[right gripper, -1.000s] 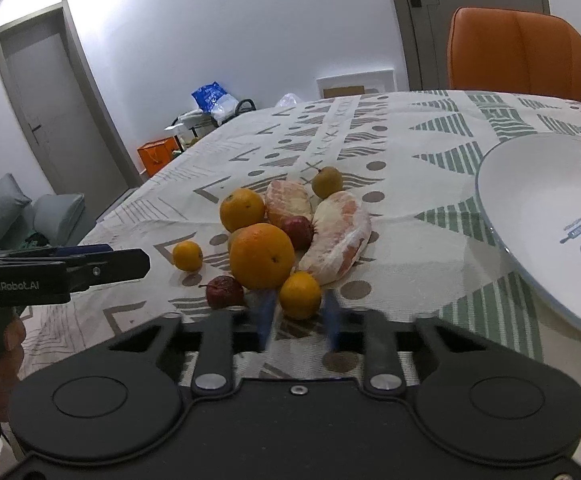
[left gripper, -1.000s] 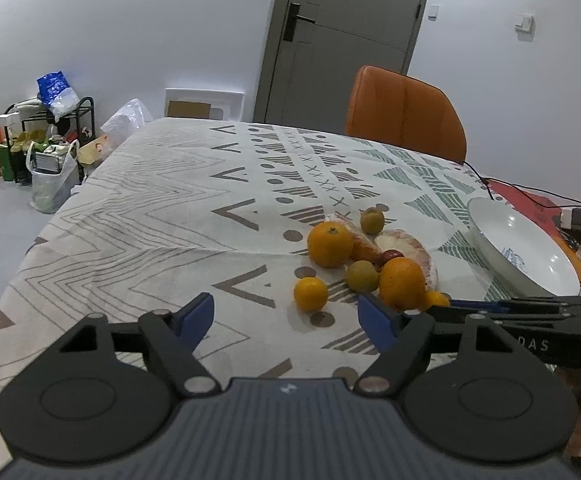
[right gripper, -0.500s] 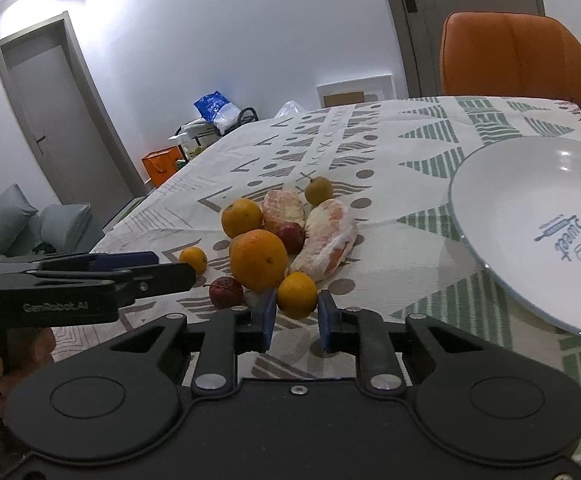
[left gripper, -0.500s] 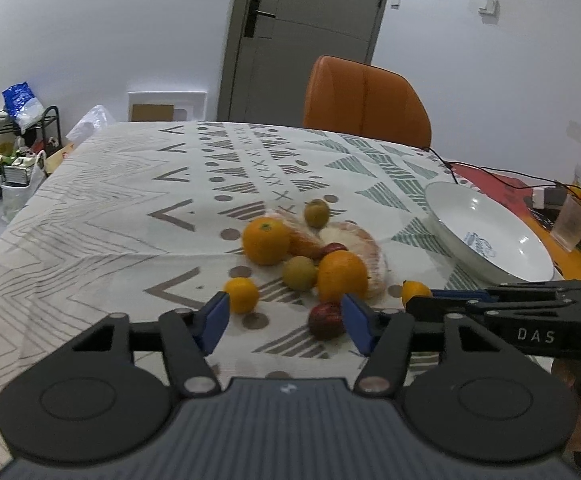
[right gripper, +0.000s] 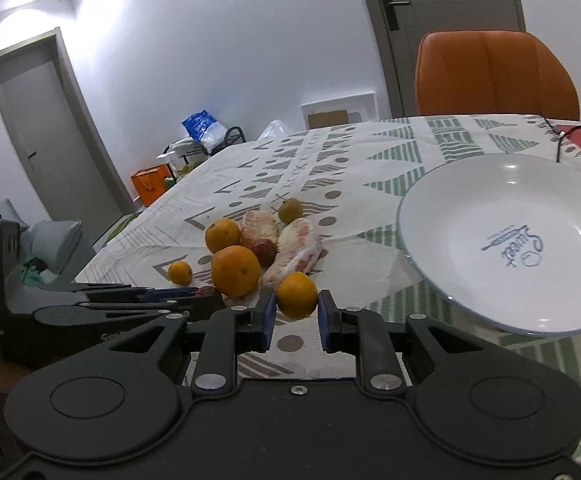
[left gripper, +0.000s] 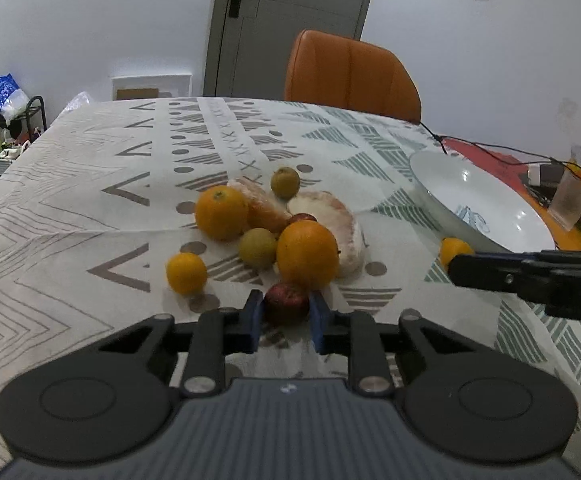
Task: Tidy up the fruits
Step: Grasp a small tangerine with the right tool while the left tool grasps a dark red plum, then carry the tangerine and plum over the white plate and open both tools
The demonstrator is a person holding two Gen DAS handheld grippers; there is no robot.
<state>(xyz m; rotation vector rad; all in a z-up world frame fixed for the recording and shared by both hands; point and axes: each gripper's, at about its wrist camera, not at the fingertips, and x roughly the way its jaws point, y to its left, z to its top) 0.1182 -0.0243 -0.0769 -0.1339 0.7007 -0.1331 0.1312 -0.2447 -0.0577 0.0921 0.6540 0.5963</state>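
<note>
A pile of fruit lies on the patterned tablecloth [left gripper: 90,184]: two large oranges [left gripper: 307,255] [left gripper: 221,212], a small mandarin [left gripper: 186,267], two greenish fruits [left gripper: 257,247], and wrapped pomelo pieces [left gripper: 330,220]. My left gripper [left gripper: 284,312] has its jaws closing, and its blue pads press on a dark red fruit [left gripper: 286,300] at the pile's near edge. My right gripper [right gripper: 296,314] is shut on a small orange [right gripper: 296,295], held just above the cloth. That small orange [left gripper: 454,250] also shows at the right gripper's tip in the left wrist view. A white plate [right gripper: 490,208] lies to the right with nothing on it.
An orange chair [left gripper: 350,72] stands at the table's far side before a grey door. A glass [left gripper: 574,196] and a black cable [left gripper: 490,146] sit beyond the plate. The table's left edge drops toward a cluttered rack [left gripper: 6,120].
My left gripper moved in on the pile and its wide-open jaws closed onto the dark red fruit. My right gripper rose a little off the cloth with the small orange.
</note>
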